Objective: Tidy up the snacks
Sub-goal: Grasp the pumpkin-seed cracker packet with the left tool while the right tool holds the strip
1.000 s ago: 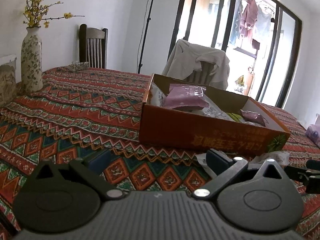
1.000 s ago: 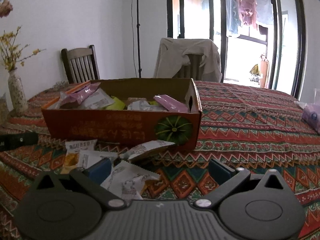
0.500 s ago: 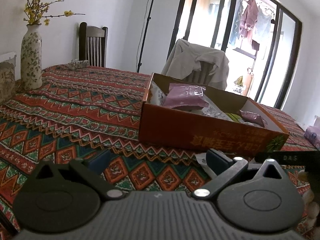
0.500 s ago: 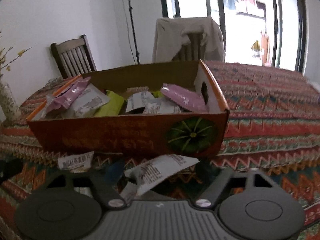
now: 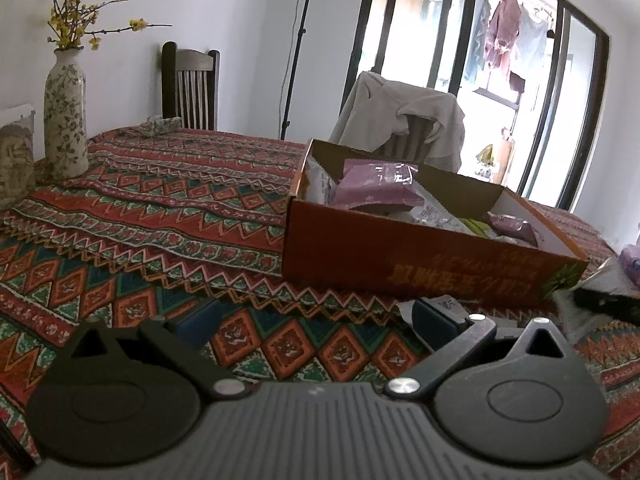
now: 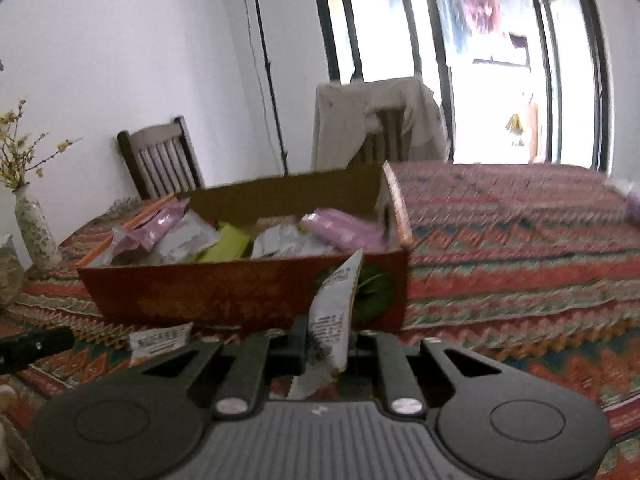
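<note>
Since the earlier frame, the right gripper [image 6: 326, 344] has just closed its jaws from wide apart onto a white printed snack packet [image 6: 334, 312], which has come up off the patterned red tablecloth [image 6: 520, 264] and now stands upright, pinched between the pads. Directly beyond those jaws sits the orange cardboard box [image 6: 224, 292], holding pink, white and yellow-green packets. Left of the jaws, another white packet [image 6: 160, 338] lies flat on the cloth in front of the box. The left gripper [image 5: 316, 320] hangs with jaws wide apart, nothing between them; the box stands ahead and to their right. A floral ceramic vase [image 5: 66, 116] stands far left.
</note>
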The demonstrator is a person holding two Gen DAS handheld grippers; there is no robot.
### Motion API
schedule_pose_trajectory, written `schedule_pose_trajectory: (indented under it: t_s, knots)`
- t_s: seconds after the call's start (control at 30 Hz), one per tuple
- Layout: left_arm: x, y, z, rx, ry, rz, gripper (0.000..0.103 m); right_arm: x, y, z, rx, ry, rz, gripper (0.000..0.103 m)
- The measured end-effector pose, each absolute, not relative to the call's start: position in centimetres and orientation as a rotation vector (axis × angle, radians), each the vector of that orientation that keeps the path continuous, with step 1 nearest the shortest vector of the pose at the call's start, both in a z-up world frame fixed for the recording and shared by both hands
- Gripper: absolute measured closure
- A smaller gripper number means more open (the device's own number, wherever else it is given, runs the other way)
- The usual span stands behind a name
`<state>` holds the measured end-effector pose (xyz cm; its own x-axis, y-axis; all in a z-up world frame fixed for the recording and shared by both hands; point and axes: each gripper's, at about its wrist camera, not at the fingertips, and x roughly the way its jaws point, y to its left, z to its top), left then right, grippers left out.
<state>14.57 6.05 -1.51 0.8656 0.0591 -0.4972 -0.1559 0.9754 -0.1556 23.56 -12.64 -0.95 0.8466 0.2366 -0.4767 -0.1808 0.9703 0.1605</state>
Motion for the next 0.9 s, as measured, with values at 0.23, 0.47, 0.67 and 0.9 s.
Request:
schedule_pose_trajectory:
  t_s: [0.23, 0.47, 0.67, 0.9]
  knots:
    - [15.3, 4.0, -0.8, -0.123, 0.565, 0.132, 0.000, 22.8, -15.0, -1.3, 0.152, 0.456, 0.213, 0.090]
    - [17.3, 0.3, -1.0, -0.078, 0.650, 0.119, 0.000, 22.2, -15.6, -1.4, 0.182, 0.417, 0.236, 0.090]
    - [18.3, -1.9, -1.8, -0.054, 0.704, 0.129, 0.000, 21.8, -15.7, -1.3, 0.192, 0.402, 0.249, 0.090]
    - [19.8, -3.1, -2.3, -0.053, 0.739, 0.129, 0.000, 21.5, -15.8, -1.2, 0.196, 0.394, 0.261, 0.090]
